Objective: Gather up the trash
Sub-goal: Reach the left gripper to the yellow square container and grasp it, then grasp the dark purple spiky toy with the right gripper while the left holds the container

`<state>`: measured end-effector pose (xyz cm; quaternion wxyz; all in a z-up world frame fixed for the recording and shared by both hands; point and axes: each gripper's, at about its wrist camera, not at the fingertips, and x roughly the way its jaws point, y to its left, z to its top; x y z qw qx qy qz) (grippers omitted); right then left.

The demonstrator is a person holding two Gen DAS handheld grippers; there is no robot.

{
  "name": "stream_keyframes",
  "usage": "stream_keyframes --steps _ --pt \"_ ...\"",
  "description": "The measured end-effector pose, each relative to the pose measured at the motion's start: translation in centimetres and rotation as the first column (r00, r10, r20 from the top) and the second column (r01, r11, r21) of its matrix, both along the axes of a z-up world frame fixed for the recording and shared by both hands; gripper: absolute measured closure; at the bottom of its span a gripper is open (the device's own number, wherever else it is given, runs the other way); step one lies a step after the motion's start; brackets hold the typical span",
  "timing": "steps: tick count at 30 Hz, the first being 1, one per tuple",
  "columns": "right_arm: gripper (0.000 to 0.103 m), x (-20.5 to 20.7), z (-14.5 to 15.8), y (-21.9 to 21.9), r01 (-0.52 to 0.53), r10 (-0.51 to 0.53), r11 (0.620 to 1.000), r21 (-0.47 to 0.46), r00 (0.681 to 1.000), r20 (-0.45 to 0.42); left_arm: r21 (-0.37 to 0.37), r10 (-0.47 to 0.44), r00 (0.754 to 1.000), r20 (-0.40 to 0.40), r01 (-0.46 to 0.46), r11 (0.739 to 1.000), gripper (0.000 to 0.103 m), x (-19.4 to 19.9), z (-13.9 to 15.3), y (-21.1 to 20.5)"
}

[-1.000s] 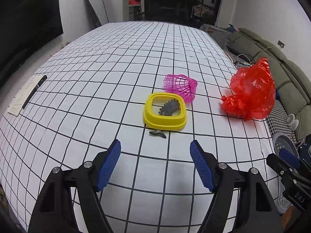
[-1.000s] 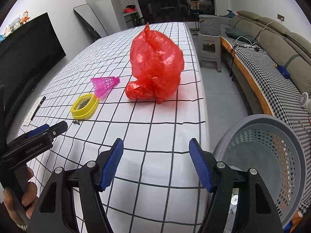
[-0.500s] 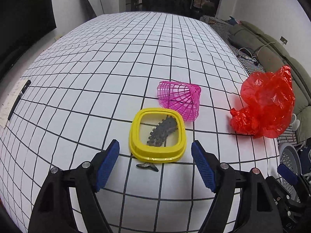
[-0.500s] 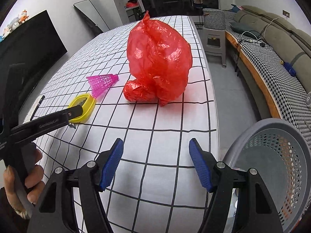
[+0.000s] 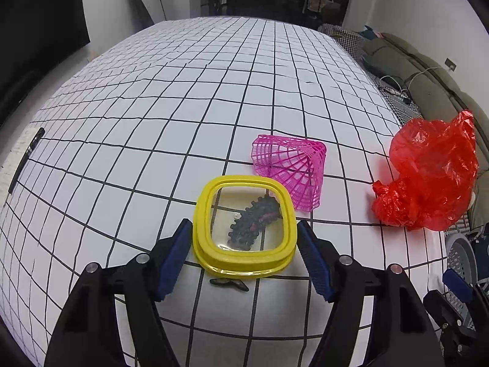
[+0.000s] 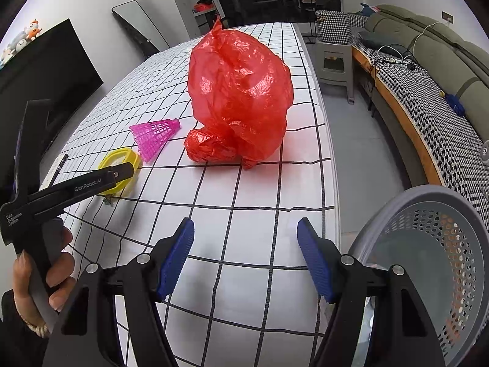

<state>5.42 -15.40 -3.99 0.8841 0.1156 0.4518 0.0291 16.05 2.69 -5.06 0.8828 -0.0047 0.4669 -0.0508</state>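
Trash point(image 5: 428, 177) lies on grid-checked cloth point(image 5: 183, 91) beside sofa point(image 6: 443, 61).

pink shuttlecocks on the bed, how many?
1. The pink shuttlecock lies on its side on the checked sheet, just behind the yellow lid, left of the red bag. None seems hidden.

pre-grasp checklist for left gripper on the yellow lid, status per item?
1. Yellow lid between the left gripper pads: ok, it sits centred between them.
2. Pads pressing on the rim: not ok; the jaws have just been closing, but slim gaps show on both sides.
3. Pink shuttlecock clear of the jaws: ok, it lies behind the lid.
4. Small dark scrap under the lid's near edge: cannot tell whether it will snag.
5. Right gripper free: ok, open and holding nothing.
6. Grey basket ready: ok, beside the table.
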Motion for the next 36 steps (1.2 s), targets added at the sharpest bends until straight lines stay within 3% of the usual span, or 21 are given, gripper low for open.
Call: stream_keyframes --steps 9,20,29,36 --pt "0.036 -0.2 1.0 2.1 -0.026 0.026 0.999 -0.019 1.0 0.013 -0.022 0.012 0.997 0.074 -0.01 1.0 0.035 -2.4 2.8 2.0" --pt "0.036 1.6 2.0 9.6 -0.139 0.14 0.99 -0.037 0.99 0.031 0.001 0.101 0.984 0.15 -0.102 0.995 0.035 -5.0 4.3 9.2" --pt "0.036 5.3 0.7 14.7 -0.126 0.127 0.99 -0.064 0.992 0.007 0.072 0.131 0.976 0.176 -0.146 0.987 0.035 -5.0 3.2 12.8" --pt "0.036 7.9 -0.3 16.5 -0.092 0.089 0.99 -0.103 0.996 -0.027 0.041 0.159 0.972 0.172 -0.168 0.985 0.035 -4.5 2.2 14.4"
